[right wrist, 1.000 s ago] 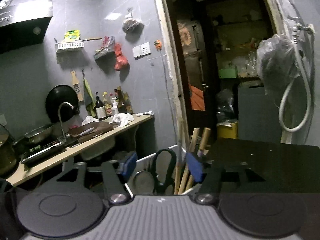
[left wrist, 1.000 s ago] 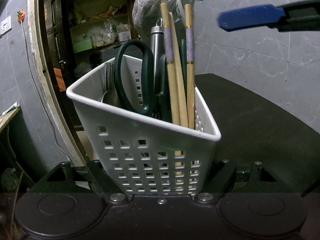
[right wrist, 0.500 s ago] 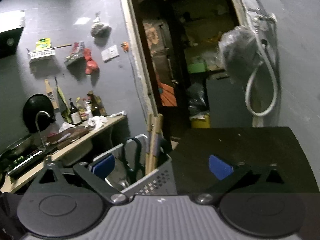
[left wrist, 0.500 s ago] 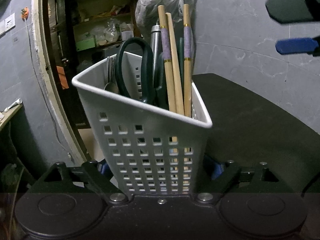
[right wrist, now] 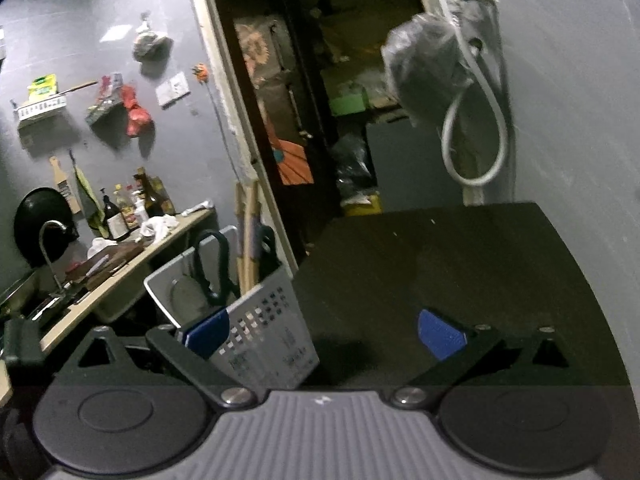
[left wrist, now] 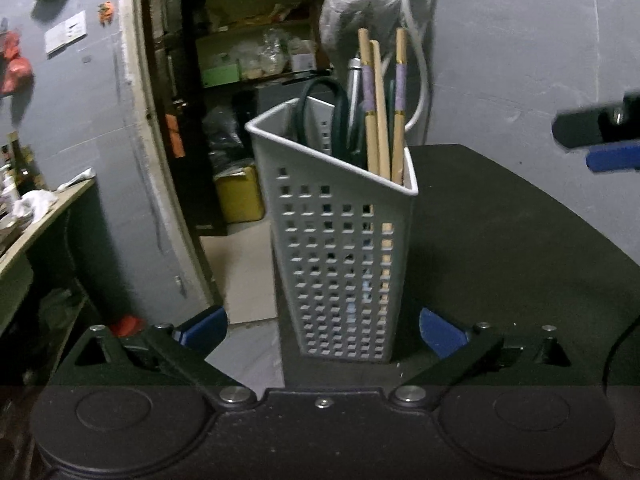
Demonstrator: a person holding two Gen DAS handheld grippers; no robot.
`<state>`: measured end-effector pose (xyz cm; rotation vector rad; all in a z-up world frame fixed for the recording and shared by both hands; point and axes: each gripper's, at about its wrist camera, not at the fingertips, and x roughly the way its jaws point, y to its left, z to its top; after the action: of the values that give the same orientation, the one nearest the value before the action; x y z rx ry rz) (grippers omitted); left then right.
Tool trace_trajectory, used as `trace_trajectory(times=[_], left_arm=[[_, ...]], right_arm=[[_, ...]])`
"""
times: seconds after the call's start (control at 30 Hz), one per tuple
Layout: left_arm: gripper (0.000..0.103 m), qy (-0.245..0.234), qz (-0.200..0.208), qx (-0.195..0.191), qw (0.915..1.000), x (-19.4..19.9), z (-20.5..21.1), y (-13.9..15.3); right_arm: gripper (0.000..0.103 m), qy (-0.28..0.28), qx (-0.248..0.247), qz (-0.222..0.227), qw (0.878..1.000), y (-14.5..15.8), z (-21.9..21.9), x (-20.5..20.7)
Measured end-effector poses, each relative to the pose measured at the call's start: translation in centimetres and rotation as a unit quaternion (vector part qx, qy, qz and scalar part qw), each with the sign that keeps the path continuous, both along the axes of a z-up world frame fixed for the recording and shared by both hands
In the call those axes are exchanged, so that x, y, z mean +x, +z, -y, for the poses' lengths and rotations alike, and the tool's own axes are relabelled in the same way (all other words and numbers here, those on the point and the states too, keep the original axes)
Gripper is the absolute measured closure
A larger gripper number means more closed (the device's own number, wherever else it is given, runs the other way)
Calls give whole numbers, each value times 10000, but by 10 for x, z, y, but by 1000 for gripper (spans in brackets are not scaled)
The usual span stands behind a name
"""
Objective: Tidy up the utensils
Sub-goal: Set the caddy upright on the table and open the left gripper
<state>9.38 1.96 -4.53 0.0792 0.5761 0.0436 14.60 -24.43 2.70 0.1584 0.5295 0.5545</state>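
A white perforated utensil holder [left wrist: 340, 260] stands at the left edge of the dark table [left wrist: 500, 240]. Green-handled scissors [left wrist: 299, 116], wooden chopsticks [left wrist: 378, 112] and a metal handle stick out of it. My left gripper [left wrist: 322, 330] has its jaws opening wide, with the holder between the blue pads [left wrist: 204, 326] and touching neither. My right gripper [right wrist: 324, 332] is open, low over the table, to the right of the holder [right wrist: 264, 320]. Its fingers [left wrist: 600, 148] show at the right edge of the left wrist view.
Left of the table the floor drops away toward a doorway with a yellow box [left wrist: 240, 196]. A kitchen counter [right wrist: 120, 264] with bottles and a sink runs along the left wall. A plastic bag [right wrist: 428, 64] and a hose hang on the wall behind the table.
My left gripper has let go of the holder, spread its jaws and drawn back from it. My right gripper has opened wide and swung from above the utensils rightward and down.
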Motion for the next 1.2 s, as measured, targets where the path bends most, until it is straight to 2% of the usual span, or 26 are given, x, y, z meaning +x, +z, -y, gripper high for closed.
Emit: trace_trajectory(times=[0.17, 0.37, 0.53, 0.77, 1.2], left_arm=[[1, 125, 22, -221, 9997, -18, -8, 9], [1, -81, 220, -400, 9989, -35, -25, 17], [1, -215, 354, -583, 9974, -62, -50, 26], [1, -430, 443, -597, 9963, -108, -73, 34], [1, -521, 488, -761, 9945, -161, -93, 42]], right_arm=[[0, -296, -214, -164, 9992, -8, -1, -13], [0, -761, -510, -386, 9950, -13, -10, -38], [0, -1317, -390, -431, 9896, -12, -21, -77], [0, -1807, -410, -486, 9815, -14, -44, -140], [0, -1878, -558, -442, 9796, -7, -68, -202]])
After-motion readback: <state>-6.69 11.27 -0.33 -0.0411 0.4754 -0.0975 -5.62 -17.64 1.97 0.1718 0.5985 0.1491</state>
